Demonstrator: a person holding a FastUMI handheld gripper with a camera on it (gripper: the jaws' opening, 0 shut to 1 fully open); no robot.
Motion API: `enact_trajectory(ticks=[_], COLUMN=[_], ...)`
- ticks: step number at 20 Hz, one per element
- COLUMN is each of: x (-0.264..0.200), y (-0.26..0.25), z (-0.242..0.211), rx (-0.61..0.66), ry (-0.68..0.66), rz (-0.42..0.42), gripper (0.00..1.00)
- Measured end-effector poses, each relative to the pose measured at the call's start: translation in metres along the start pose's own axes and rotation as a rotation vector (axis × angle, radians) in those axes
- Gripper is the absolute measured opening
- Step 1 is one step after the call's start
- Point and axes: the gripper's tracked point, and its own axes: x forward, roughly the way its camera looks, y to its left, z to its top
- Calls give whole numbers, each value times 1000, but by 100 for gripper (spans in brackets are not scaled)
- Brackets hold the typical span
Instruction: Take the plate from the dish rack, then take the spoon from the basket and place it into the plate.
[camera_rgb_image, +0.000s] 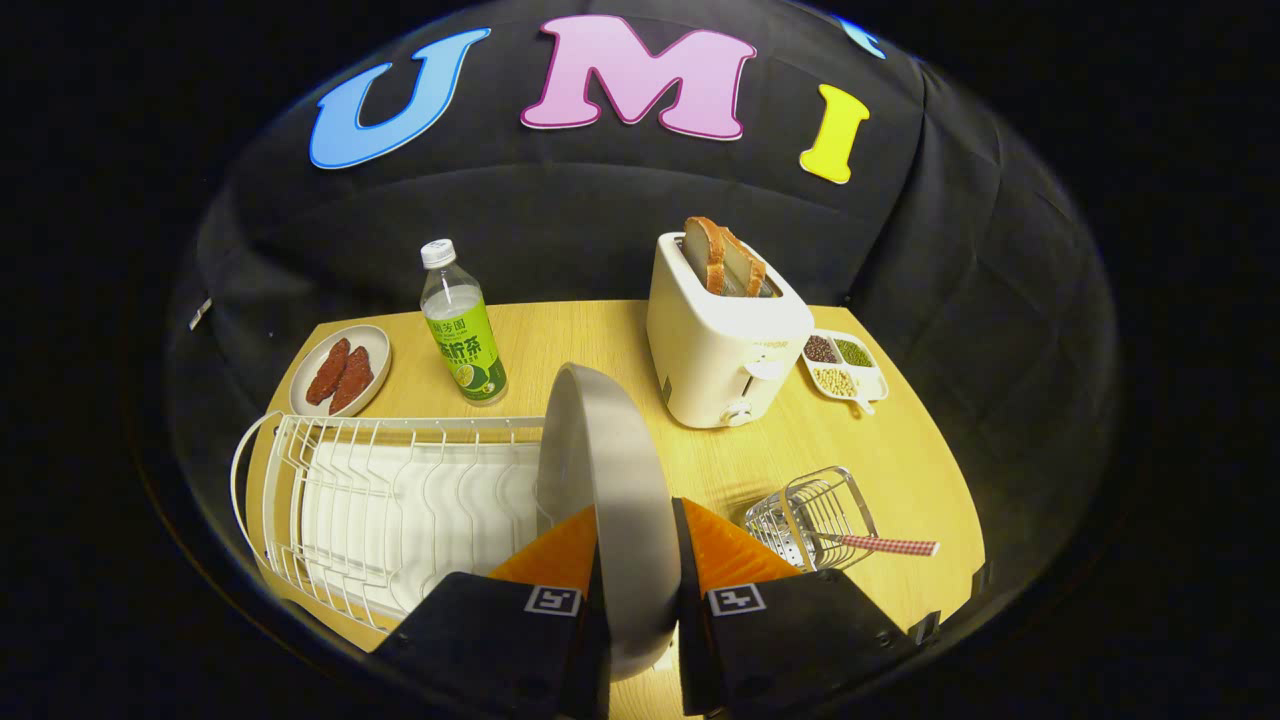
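Far ahead and left of the fingers, a small plate of red meat slices (340, 372) sits at the table's (600, 335) back corner. Nearer, left of the fingers, the white wire dish rack (380, 500) lies on the table, its slots running left to right. A green-labelled bottle (464, 325) stands upright beyond the rack.

The gripper (640, 560) has its two orange fingers (555, 555) pinching the grey plate (615, 500), one finger on each face. The plate stands on edge between them, its rim running straight ahead from the fingers and rising above them; its left side sits at the rack's right end. Whether it still touches the rack cannot be told.

Ahead and right of the plate stands a white toaster (725, 345) with two bread slices (722, 258) upright in its slots. Just right of it lies a divided dish of beans (842, 365).

Just right of the fingers, the wire basket (810, 520) lies tipped on the table. The spoon (885, 545) lies in it, its checked handle pointing out to the right, roughly level.
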Motion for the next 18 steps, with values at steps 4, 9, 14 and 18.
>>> enact_trajectory(ticks=[4, 9, 14, 18], x=[-10, -25, -57, -92], y=[10, -1, -17, -34], z=[16, 38, 54, 46], rx=[-111, -104, 0, 45], ry=[-46, -109, -160, -167], rz=[-55, -80, 33, 170], gripper=[30, 29, 29, 29])
